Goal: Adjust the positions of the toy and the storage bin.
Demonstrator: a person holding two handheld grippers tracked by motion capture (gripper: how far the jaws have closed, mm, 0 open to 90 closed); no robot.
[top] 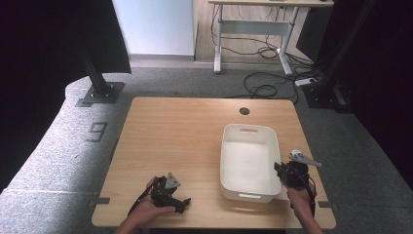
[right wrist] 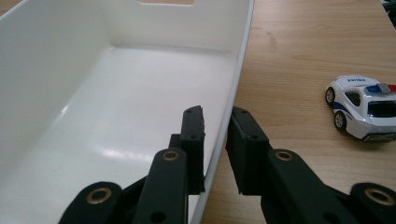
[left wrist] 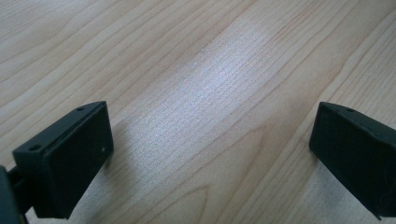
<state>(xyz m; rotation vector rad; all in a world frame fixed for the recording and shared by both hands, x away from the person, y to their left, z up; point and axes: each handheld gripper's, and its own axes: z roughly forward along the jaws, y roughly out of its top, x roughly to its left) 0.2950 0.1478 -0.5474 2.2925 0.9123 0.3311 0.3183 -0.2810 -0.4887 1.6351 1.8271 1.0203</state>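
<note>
A white plastic bin (top: 228, 161) stands empty on the right half of the wooden table (top: 175, 131). My right gripper (top: 280, 170) is at the bin's right wall near its front corner. In the right gripper view the right gripper (right wrist: 217, 114) has one jaw inside the bin (right wrist: 56, 56) and one outside, shut on the thin wall. A white toy police car (right wrist: 364, 107) with blue and red lights sits on the table just right of the bin. My left gripper (top: 170, 195) rests low near the table's front edge, and in its own view the left gripper (left wrist: 212, 109) is open over bare wood.
A round cable hole (top: 244, 111) is in the table's far edge. Beyond the table are a grey carpet, black frame posts (top: 100, 83), a white desk (top: 253, 29) and loose cables on the floor (top: 265, 87).
</note>
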